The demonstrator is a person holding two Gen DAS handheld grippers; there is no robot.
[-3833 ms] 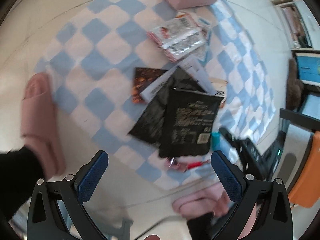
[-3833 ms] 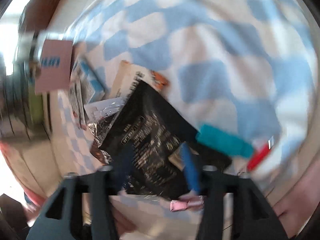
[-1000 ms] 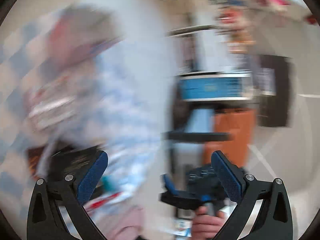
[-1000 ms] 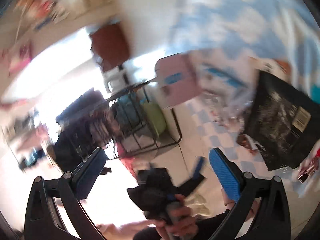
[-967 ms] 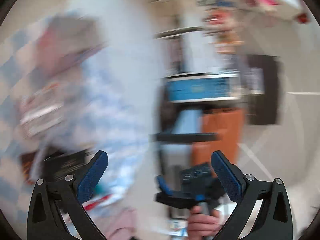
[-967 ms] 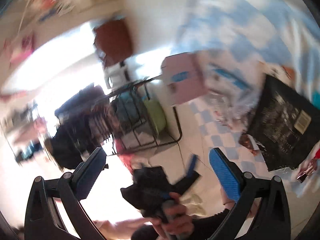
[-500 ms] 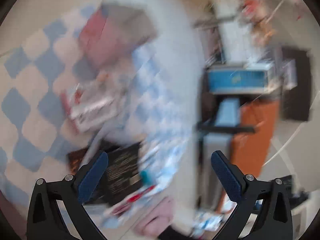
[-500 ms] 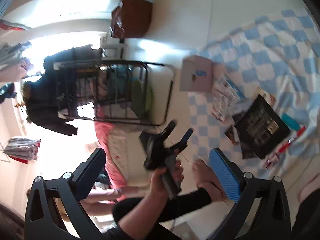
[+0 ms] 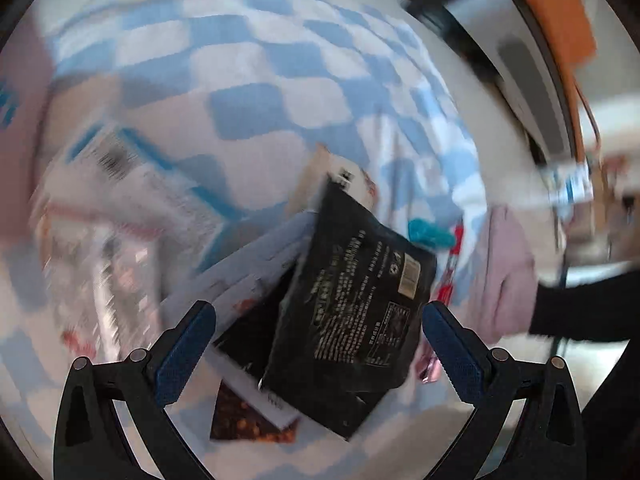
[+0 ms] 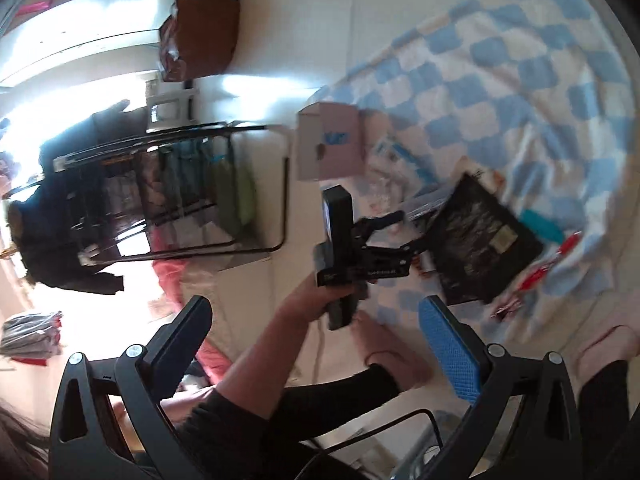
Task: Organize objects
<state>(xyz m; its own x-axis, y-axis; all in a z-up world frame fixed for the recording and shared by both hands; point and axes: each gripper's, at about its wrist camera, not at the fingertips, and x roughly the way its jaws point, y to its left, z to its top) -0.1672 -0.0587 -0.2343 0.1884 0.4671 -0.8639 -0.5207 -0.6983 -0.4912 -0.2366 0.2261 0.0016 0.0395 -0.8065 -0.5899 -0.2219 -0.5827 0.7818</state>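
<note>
1. Hovering my left gripper (image 9: 316,344) low over the pile on the blue-white checked cloth (image 9: 248,104); fingers spread wide, nothing between them.
2. Black packet (image 9: 356,312) lies on top of the pile, tilted, just beyond the fingertips and between them. I judge it is the next thing to take, bc it covers the others.
3. Under it: a white sheet (image 9: 244,276) and a dark snack pack (image 9: 248,428), both partly hidden. More packets to the left, too blurred to read.
4. Teal item (image 9: 428,232) and red pen-like thing (image 9: 450,268) lie right of the black packet, near a pink slipper (image 9: 504,272).
5. My right gripper (image 10: 316,344) is held high and far back, also spread and empty; I think it waits so the left one has room.
6. From right cam the pink box (image 10: 332,148) stands at the far-left edge of the cloth, prob. the place for sorted things, but I cannot confirm.
</note>
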